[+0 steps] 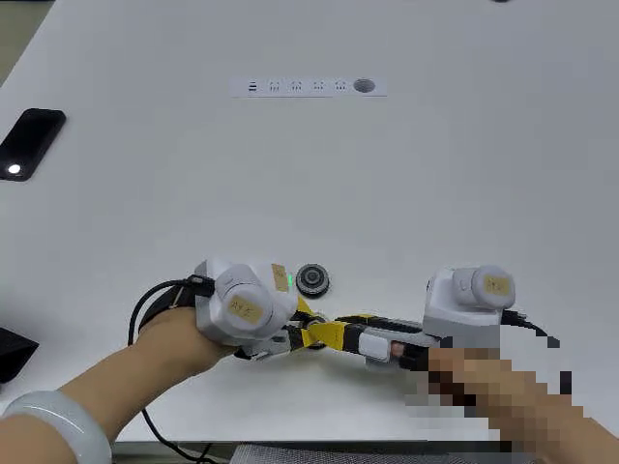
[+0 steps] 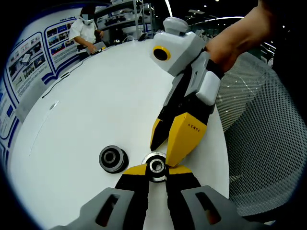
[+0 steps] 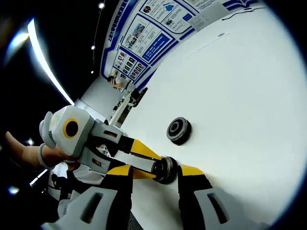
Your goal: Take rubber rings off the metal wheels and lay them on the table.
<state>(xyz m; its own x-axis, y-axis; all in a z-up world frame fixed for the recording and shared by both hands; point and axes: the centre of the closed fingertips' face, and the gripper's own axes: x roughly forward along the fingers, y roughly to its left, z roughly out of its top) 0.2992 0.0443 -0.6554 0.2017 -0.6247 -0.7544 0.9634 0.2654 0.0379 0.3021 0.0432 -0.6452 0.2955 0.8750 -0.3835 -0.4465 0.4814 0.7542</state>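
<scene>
Two wheels: both small and round, with a metal hub and a black outer band. The held wheel [image 2: 157,166] is near the front edge of the white table [image 1: 406,193], resting or lifted I cannot tell; the free wheel [image 1: 311,280] lies flat just beyond it
Left gripper [image 2: 157,168]: yellow-tipped jaws closed on the held wheel, one at each side of its rim
Right gripper [image 3: 160,173]: jaws spread wider than the wheel, one tip at its rim, with no pinch made yet
Rubber ring: I take the black band to be it; it is on both wheels, and none is laid on the table
Handling: the wheel looks stiff, dense and smooth, so it is likely to turn in the jaws; the ring should be light, soft and stretchy, and snug in its seat
Where to hold: the left jaws seem to bear on the band itself, which may pin it, so a hold nearer the metal faces would free it; the right tip should catch the band's edge and roll it off sideways — not squeeze it flat
Risk: the wheel twisting loose, or the ring springing off past the table edge
Farther off: black phone [image 1: 29,143], white power strip [image 1: 308,87]
</scene>
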